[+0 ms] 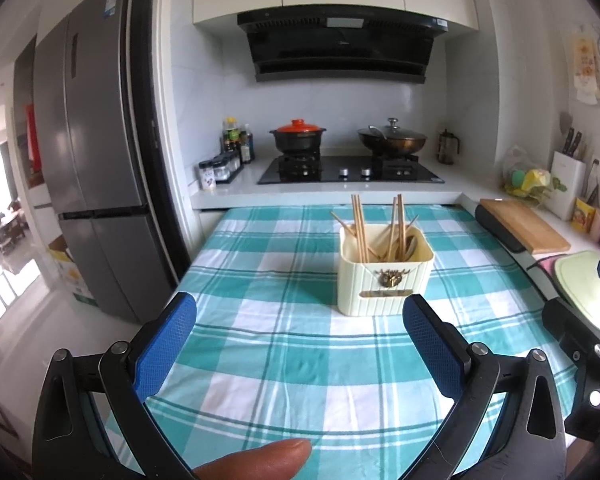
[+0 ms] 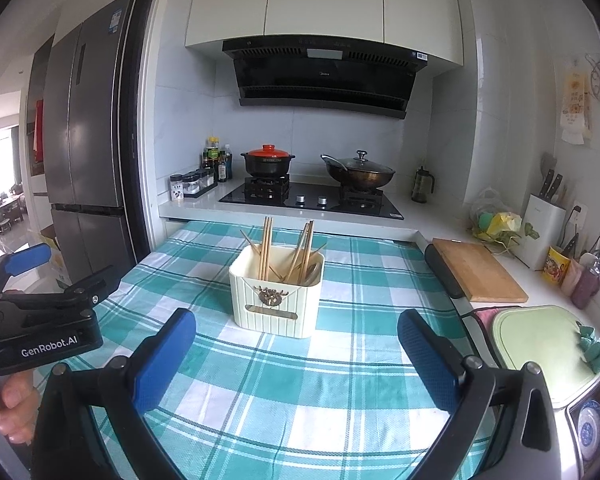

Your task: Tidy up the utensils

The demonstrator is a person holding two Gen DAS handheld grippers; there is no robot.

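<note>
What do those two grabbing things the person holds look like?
Each tool, left and right, has a black frame with silver bolts and two fingers faced with blue textured pads. The left one's body carries white "GenRobot.AI" lettering.

A: Where is the holder (image 1: 384, 276)?
B: On the checked cloth (image 1: 284, 360) over the surface, beyond the left claw (image 1: 300, 340), whose blue pads stand wide apart and grip nothing.
A: What's in the holder?
B: Chopsticks (image 1: 358, 232), leaning upright.
A: And behind the holder?
B: A stove (image 1: 350, 170) with a red-lidded pot (image 1: 298, 138) and a wok (image 1: 392, 140). Right of the holder, a cutting board (image 1: 524, 226).
</note>
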